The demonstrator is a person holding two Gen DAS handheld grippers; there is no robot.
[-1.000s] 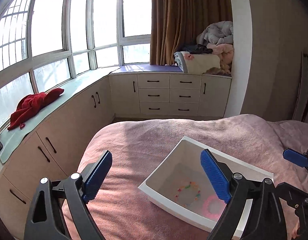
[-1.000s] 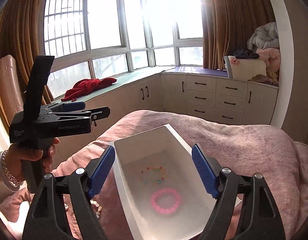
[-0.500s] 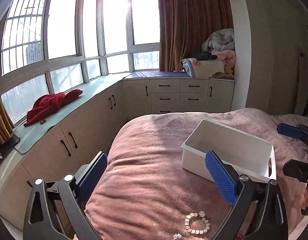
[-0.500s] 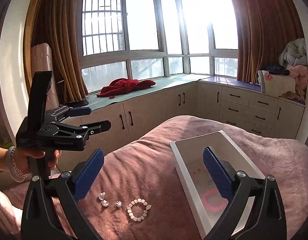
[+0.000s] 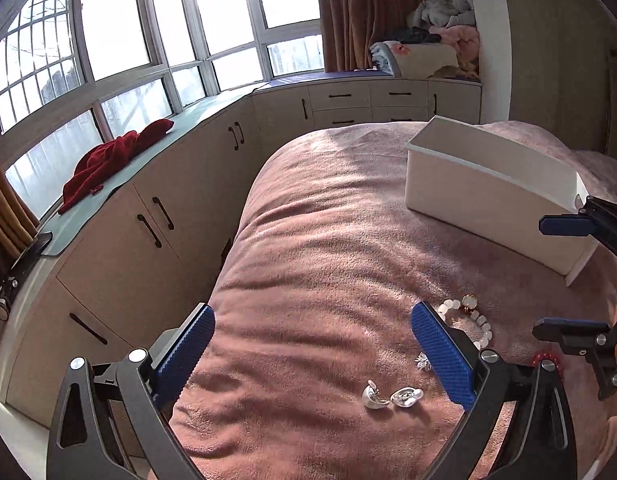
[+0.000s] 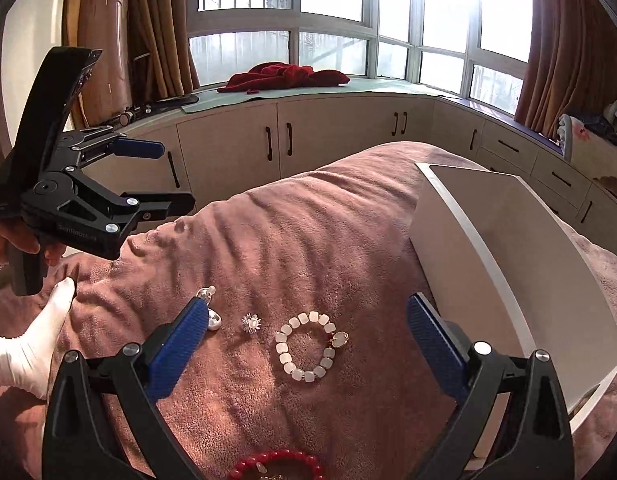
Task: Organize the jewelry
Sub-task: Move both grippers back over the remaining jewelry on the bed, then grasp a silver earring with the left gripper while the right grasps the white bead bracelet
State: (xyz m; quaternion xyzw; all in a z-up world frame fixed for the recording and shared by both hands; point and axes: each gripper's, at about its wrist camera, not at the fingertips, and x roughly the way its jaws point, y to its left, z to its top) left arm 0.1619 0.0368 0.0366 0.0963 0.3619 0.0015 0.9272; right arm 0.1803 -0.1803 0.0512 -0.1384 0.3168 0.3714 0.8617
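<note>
Loose jewelry lies on the pink blanket (image 6: 308,232): a white bead bracelet (image 6: 282,347) (image 5: 485,325), a small silver stud (image 6: 251,324), two silver earrings (image 5: 388,396) and a red bead bracelet (image 6: 276,462). My right gripper (image 6: 306,308) hovers just above the white bracelet; its jaws are wide and closing slightly, with nothing pressed between them. My left gripper (image 5: 310,342) hangs open over the blanket, and the silver earrings lie beside its right finger. The white box (image 5: 488,196) (image 6: 508,260) stands to the right, its inside hidden.
Cream cabinets (image 5: 156,220) with a window ledge curve around the bed's far side. A red cloth (image 5: 108,164) lies on the ledge. A white-clad hand or foot (image 6: 28,344) rests on the blanket at the left. Folded bedding (image 5: 428,52) is piled in the far corner.
Both grippers have sunk and swung away from the white box toward the loose jewelry. The box's inside has dropped out of sight, and both sets of jaws stand wider.
</note>
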